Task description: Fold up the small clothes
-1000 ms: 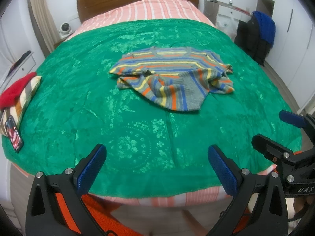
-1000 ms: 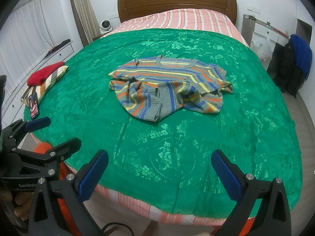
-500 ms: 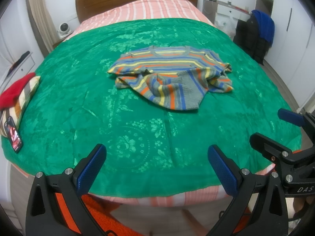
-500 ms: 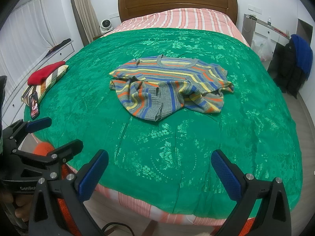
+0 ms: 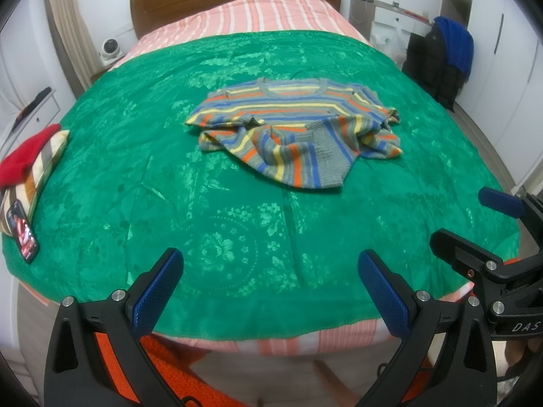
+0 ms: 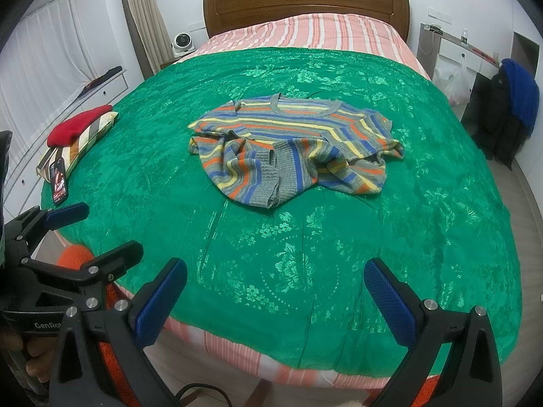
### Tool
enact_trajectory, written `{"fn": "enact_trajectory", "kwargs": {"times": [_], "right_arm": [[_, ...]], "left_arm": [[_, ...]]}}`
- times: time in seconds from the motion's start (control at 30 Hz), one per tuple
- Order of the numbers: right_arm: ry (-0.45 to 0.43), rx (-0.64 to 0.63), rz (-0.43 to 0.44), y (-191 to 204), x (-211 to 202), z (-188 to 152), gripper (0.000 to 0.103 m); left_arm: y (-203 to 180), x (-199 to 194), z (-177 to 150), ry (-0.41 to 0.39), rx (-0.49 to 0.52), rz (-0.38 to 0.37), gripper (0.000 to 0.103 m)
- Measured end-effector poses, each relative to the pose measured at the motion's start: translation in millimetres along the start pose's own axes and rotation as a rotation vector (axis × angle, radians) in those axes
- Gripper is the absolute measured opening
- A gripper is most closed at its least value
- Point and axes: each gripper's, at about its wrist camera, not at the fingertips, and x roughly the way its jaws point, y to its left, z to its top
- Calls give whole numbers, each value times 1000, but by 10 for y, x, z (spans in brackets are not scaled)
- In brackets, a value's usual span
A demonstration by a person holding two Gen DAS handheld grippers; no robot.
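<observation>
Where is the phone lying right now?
The phone lies at the left edge of the green bedspread, just in front of the striped cushion with the red garment on it, far from the striped sweater.

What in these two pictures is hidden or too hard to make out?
- Striped sweater: its sleeves and hem are bunched over the front in both views, so the lower body is hidden.
- Phone: screen content too small, both views.
- Folded clothes under the red garment: mostly covered.
- Right gripper: cut off by the left view's edge.

Bed (image 5: 237, 10), green cover (image 5: 135, 176), striped sweater (image 5: 298, 132), perhaps phone (image 5: 23, 237)
</observation>
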Motion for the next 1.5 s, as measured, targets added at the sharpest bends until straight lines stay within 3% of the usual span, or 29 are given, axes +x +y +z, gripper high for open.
{"fn": "enact_trajectory", "kwargs": {"times": [1.5], "right_arm": [[12, 8, 6, -18, 43, -42, 103]], "left_arm": [[10, 46, -38, 14, 2, -2, 103]]}}
